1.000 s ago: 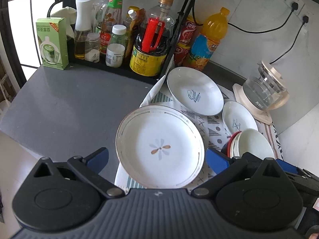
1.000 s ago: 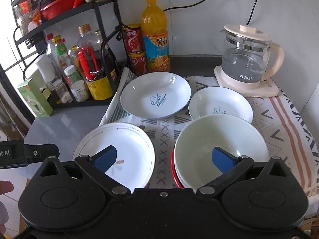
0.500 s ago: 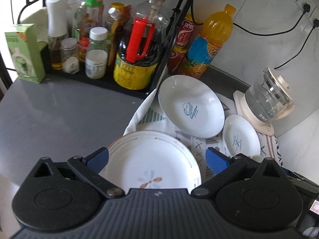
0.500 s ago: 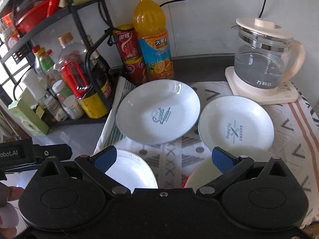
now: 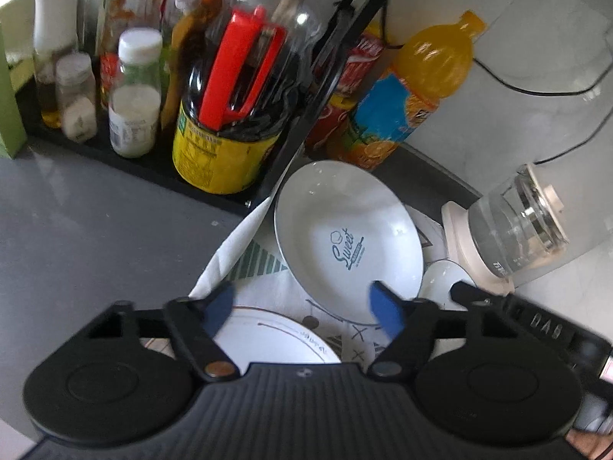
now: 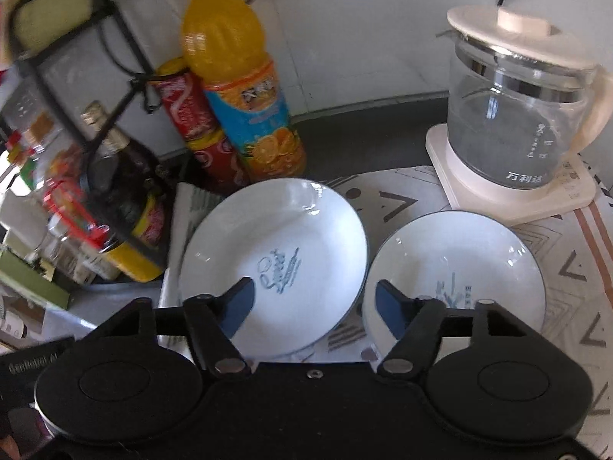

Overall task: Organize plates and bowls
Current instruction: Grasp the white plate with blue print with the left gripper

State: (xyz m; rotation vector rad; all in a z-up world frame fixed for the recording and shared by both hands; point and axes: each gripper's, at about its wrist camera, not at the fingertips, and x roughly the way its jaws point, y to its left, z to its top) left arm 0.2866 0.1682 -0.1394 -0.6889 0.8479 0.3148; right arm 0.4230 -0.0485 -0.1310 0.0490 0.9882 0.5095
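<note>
A large white plate with blue "Sweet" lettering (image 5: pixel 348 241) (image 6: pixel 276 260) lies on the patterned cloth near the bottles. To its right is a smaller white plate with a blue motif (image 6: pixel 456 268) (image 5: pixel 440 280). A gold-rimmed white plate (image 5: pixel 268 337) lies nearest, partly under my left gripper (image 5: pixel 302 310). That gripper hovers at the large plate's near rim, jaws closing, pads touching nothing. My right gripper (image 6: pixel 315 310) hangs over the gap between the two back plates, jaws also closing, nothing pressed between them.
A glass kettle on a cream base (image 6: pixel 517 126) stands at the back right. An orange juice bottle (image 6: pixel 237 88) and red cans (image 6: pixel 191 115) stand behind the large plate. A black rack with sauce bottles (image 5: pixel 230 115) fills the left. Bare grey counter (image 5: pixel 95 230) lies left of the cloth.
Both grippers moved forward toward the back plates and their jaws narrowed. The stacked bowls left the views, and the gold-rimmed plate slid mostly under the left gripper.
</note>
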